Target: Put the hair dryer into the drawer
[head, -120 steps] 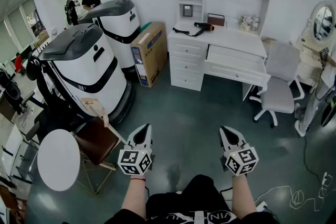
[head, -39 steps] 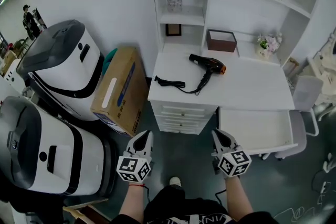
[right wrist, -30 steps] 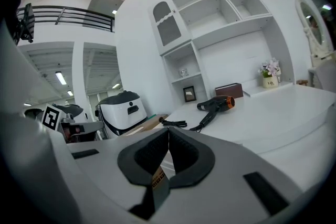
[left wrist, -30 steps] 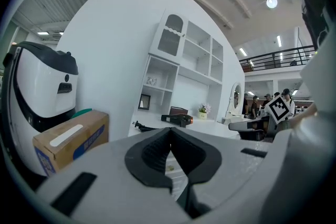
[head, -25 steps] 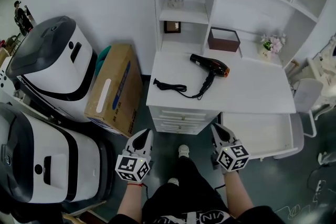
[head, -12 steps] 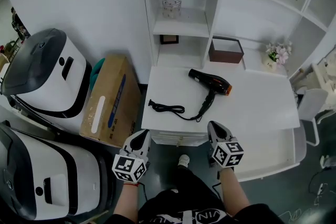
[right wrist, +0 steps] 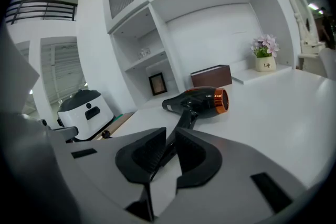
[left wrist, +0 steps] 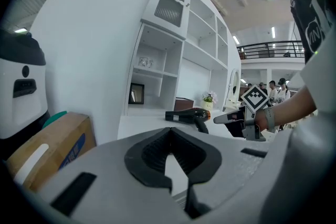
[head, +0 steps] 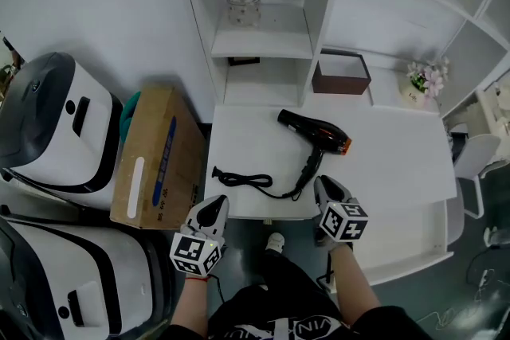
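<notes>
White desk (head: 398,163) has drawn close, and both grippers now reach its front edge. Its drawer (head: 408,247) stands open under the right corner. Black hair dryer (head: 313,131) lies mid-surface, likely the next reach. Left gripper (head: 213,207) is pressed together; right gripper (head: 325,185) has just cracked apart, empty. Blue print on the cardboard box (head: 151,159) is unreadable.

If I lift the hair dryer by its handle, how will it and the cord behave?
The hair dryer looks rigid; its barrel overhangs the handle, so it will probably tip nose-down. The loose cord, coiled on the desk, is likely floppy and will trail.
</notes>
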`<state>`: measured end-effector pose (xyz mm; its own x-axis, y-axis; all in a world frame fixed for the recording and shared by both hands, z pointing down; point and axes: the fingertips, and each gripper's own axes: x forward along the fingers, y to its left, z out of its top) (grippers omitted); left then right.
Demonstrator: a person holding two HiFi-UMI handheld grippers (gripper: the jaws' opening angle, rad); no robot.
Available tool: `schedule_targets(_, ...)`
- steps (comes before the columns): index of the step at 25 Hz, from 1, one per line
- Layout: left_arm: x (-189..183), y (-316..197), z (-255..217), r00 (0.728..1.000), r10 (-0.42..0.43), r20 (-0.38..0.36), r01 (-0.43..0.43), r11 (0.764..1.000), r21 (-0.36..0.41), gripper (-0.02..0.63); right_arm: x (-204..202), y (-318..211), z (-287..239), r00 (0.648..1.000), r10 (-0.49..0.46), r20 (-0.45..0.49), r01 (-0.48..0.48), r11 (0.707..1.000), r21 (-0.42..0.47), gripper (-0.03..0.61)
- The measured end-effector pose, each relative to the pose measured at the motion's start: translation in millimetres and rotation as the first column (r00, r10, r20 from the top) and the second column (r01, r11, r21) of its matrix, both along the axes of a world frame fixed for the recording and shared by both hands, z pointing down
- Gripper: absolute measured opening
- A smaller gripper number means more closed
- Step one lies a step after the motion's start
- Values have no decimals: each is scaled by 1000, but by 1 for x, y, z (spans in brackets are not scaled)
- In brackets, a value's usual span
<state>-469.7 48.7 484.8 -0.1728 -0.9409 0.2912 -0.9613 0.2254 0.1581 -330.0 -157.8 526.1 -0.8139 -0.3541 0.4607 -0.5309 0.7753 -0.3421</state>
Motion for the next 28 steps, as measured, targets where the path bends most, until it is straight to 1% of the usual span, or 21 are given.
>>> schedule_targets(2,-4,-7,4,1000,7,-1,-7,1000,-14,5,-9,-12,8,1000,21,-11,-22,999,-40,95)
schedule_targets(5,-10,-16,9,1000,16,7,-16,999,-32,5,-20,-31,18,996,82,-22,-84,991,-101,131)
schedule_targets(8,-15,-23,9,1000,17,-1,-17,999,-33,5,-28,-49,30,989,145,-39,-150,971,-186,190)
schedule_targets(10,-19,-27,10,1000,19,-6,-20,999,-35,5,-33,-58,37,984,170,-59,-179,959,-220,210)
schedule_targets(15,-22,-37,17,999,39,-8,-39,997,-66,5,-46,-71,45,978,180,-109,-200,956,-214,221)
schedule_targets(17,-23,-41,20,999,43,-9,-43,996,-75,5,-50,-72,51,975,180,-130,-206,952,-226,221)
schedule_targets(21,-22,-47,27,997,76,21,-73,990,-123,5,-55,-75,60,968,193,-158,-229,940,-254,221)
schedule_targets(25,-20,-49,31,989,136,55,-123,973,-194,6,-55,-79,66,959,213,-186,-257,931,-260,221)
schedule_targets(28,-17,-53,35,972,215,94,-186,950,-252,10,-57,-79,67,956,216,-199,-264,929,-259,214)
